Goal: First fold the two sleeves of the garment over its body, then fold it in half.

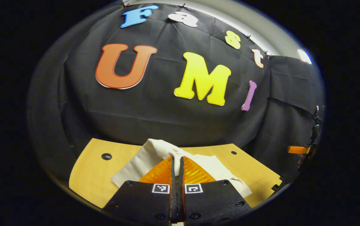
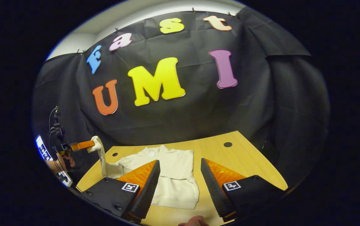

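The left claw (image 1: 176, 163) is pinching a ribbed sleeve cuff (image 1: 164, 150) tight between its two fingers, lifting it off the bench (image 2: 245, 160). The right claw (image 2: 180, 175) is hanging wide apart, gripping nothing, above the garment (image 2: 173, 175) — one soft cream knit lying mid-bench on pale wood with round holes.

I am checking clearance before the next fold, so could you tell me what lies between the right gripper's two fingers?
In the right gripper view, the right gripper is open, and the cream garment lies flat on the wooden table between its fingers.
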Motion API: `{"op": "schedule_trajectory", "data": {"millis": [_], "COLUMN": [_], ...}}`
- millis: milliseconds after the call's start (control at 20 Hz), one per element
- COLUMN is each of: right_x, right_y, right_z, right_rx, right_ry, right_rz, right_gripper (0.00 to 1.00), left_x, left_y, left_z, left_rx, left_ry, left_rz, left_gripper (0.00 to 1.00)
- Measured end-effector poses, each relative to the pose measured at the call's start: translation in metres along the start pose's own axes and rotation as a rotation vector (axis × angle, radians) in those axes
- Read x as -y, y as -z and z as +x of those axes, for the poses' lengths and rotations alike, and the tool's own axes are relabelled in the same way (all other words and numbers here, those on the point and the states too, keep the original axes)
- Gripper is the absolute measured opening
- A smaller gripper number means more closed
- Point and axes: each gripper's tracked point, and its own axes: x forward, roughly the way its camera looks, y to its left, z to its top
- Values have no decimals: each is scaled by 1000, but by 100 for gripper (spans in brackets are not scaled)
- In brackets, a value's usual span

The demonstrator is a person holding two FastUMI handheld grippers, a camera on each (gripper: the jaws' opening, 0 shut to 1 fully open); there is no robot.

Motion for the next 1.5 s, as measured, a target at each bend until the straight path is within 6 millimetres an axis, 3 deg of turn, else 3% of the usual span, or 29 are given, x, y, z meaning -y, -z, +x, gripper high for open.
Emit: {"op": "schedule_trajectory", "data": {"millis": [300, 400, 550, 900, 1100, 1300, 1500], "right_x": [65, 78, 99, 121, 128, 126, 120], "right_y": [1, -1, 2, 11, 21, 22, 18], "right_z": [-28, -36, -48, -61, -63, -64, -61], "right_rx": [17, 21, 11, -31, -73, -88, -91], "right_ry": [137, 173, 229, 301, 330, 339, 330], "right_rz": [48, 49, 36, 2, -9, -22, -29], "right_gripper": [85, 85, 85, 85, 85, 85, 85], "left_x": [80, 108, 132, 156, 152, 164, 166], "left_y": [-1, 10, 32, 104, 155, 173, 181], "left_z": [78, 103, 129, 191, 220, 236, 242], "left_rx": [-25, -56, -110, -241, -346, -347, -341], "left_ry": [174, 228, 278, 277, 185, 199, 199], "left_rz": [23, 22, 25, 0, -2, -4, -19], "left_gripper": [3, 3, 3, 3, 3, 5, 17]}}
